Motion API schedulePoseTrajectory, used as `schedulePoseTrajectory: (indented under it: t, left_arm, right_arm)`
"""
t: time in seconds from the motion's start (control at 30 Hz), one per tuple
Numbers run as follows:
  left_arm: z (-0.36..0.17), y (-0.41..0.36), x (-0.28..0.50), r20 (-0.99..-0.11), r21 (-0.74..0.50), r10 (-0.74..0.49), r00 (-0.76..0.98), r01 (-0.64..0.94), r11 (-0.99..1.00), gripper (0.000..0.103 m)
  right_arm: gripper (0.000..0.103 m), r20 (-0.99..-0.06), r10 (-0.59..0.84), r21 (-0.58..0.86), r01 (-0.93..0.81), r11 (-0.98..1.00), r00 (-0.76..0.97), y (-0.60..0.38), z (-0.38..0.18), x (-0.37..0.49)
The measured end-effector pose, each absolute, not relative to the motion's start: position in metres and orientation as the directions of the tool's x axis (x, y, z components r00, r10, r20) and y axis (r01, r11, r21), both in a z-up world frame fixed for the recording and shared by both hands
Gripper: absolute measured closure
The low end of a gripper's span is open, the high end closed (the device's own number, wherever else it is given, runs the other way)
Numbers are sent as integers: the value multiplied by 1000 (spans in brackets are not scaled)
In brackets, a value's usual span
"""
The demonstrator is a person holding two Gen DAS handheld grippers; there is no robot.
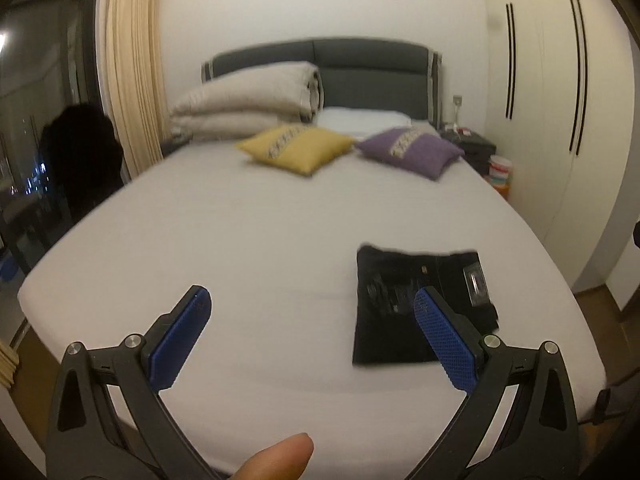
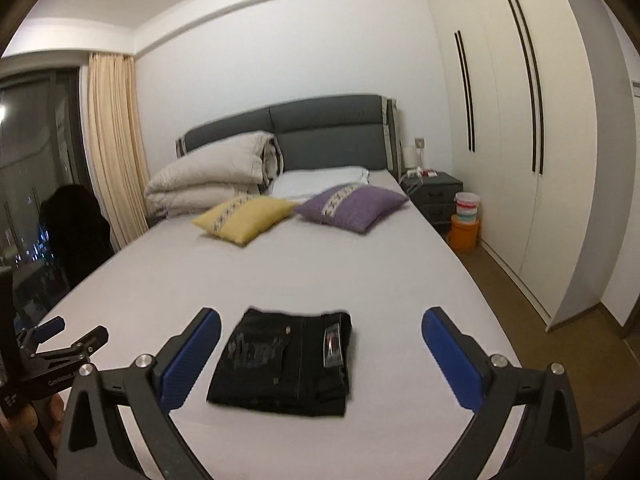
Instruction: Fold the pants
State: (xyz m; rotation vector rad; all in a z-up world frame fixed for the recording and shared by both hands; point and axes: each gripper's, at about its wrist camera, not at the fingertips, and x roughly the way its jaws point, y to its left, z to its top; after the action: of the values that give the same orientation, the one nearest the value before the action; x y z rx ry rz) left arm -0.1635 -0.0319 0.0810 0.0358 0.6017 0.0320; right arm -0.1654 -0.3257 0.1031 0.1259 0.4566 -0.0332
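Black pants (image 2: 286,362) lay folded near the foot edge of the bed (image 2: 360,272), with bare sheet stretching toward two cushions (image 2: 300,210). The right gripper (image 2: 320,336) and left gripper (image 1: 310,308) hung above, jaws spread wide, holding nothing.

text: none legible | pants (image 2: 286,358) tag: too blurred | left gripper (image 2: 60,336) arm print, lower left of frame: unreadable

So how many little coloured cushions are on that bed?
2. The yellow cushion lies left of centre near the headboard; the purple cushion sits just right of it. More could be hidden behind the folded duvet.
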Motion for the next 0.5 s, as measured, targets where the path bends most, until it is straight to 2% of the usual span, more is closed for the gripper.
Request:
schedulePoseTrajectory:
  t: [0.2,0.5]
  left_arm:
    - [65,-33,-184,-640,0,3,768,-5,1000,0]
    - [51,-40,-180,-661,11,-6,750,17,1000,0]
  right_arm:
    - [0,-534,12,120,62,991,845,-309,89,-176]
    - [0,-624,-5,125,106,986,781,-298,58,-170]
